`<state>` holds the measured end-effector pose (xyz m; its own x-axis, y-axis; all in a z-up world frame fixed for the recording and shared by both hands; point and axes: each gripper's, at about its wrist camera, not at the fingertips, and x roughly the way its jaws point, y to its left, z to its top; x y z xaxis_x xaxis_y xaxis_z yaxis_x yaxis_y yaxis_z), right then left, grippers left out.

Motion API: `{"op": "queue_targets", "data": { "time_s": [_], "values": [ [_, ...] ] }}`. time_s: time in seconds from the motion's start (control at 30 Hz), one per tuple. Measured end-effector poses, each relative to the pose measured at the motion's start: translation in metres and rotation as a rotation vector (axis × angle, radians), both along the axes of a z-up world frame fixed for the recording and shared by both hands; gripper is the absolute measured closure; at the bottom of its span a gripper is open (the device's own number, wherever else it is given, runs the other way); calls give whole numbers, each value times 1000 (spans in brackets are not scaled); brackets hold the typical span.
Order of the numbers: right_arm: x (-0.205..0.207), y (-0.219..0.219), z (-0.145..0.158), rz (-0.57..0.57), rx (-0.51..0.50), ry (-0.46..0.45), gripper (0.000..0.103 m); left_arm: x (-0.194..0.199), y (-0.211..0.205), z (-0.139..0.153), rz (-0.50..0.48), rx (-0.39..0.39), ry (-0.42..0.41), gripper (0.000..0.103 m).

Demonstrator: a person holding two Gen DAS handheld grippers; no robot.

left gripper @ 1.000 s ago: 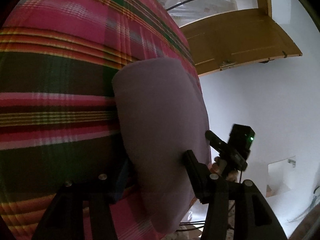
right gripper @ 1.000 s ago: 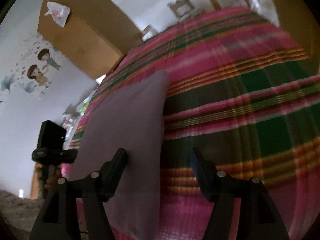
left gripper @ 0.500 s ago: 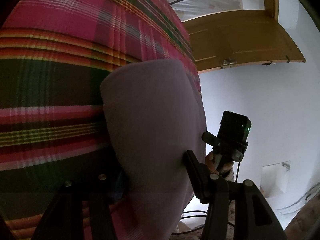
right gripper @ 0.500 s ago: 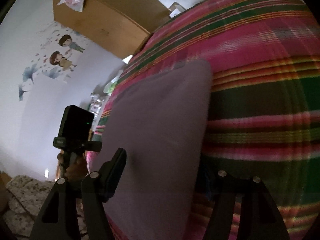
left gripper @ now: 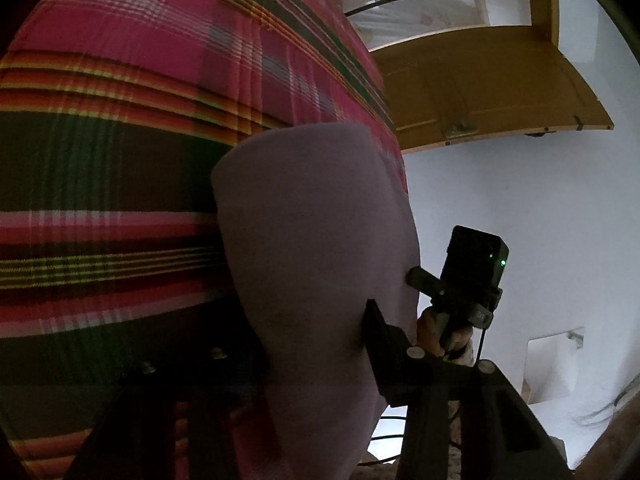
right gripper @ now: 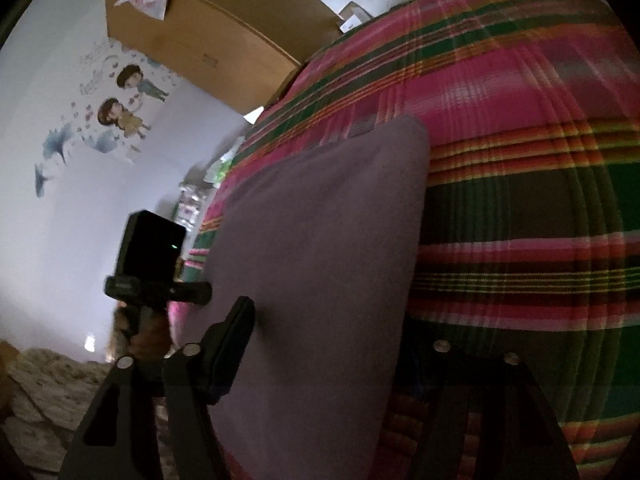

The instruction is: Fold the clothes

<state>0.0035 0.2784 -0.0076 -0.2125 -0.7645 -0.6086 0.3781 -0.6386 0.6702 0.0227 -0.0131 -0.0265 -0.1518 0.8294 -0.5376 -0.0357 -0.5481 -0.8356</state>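
A folded mauve garment (left gripper: pixel 316 248) (right gripper: pixel 324 248) lies on the plaid bedspread (left gripper: pixel 120 168) (right gripper: pixel 520 184), near the bed's edge. My left gripper (left gripper: pixel 316 344) straddles the garment's near end. Its right finger (left gripper: pixel 376 328) touches the cloth's side; the other finger is hidden under the fabric. Its jaws are closing with the cloth between them. My right gripper (right gripper: pixel 328 340) straddles the same end from the other side, left finger (right gripper: pixel 240 328) against the cloth, jaws closing too. Each view shows the other gripper (left gripper: pixel 418 280) (right gripper: pixel 196 292), held by a hand, beside the garment.
A wooden door (left gripper: pixel 480 92) and white wall stand beyond the bed's right edge. A wooden cabinet (right gripper: pixel 200 40) and wall with cartoon stickers (right gripper: pixel 120 112) lie to the left. Cluttered items (right gripper: pixel 200 192) sit beside the bed; a patterned rug (right gripper: pixel 48 384) covers the floor.
Both grippers have slid in over the garment's near end, so the cloth now sits between their fingers. The jaws of both stand narrower than before.
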Motion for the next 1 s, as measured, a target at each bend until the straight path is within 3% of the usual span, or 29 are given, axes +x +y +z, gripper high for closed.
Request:
{"op": "queue_targets", "data": {
  "time_s": [0.07,0.53,1.0],
  "values": [
    [3,-2,2,-7,33,21,51,1,-2,-1,8,1,-4,61],
    [25,-13,11,-87,156,149,79,6,-4,3,25,-26,23,64],
    [24,-33,45,-139,75,201,81,-9,-39,47,55,-10,119,66]
  ]
}}
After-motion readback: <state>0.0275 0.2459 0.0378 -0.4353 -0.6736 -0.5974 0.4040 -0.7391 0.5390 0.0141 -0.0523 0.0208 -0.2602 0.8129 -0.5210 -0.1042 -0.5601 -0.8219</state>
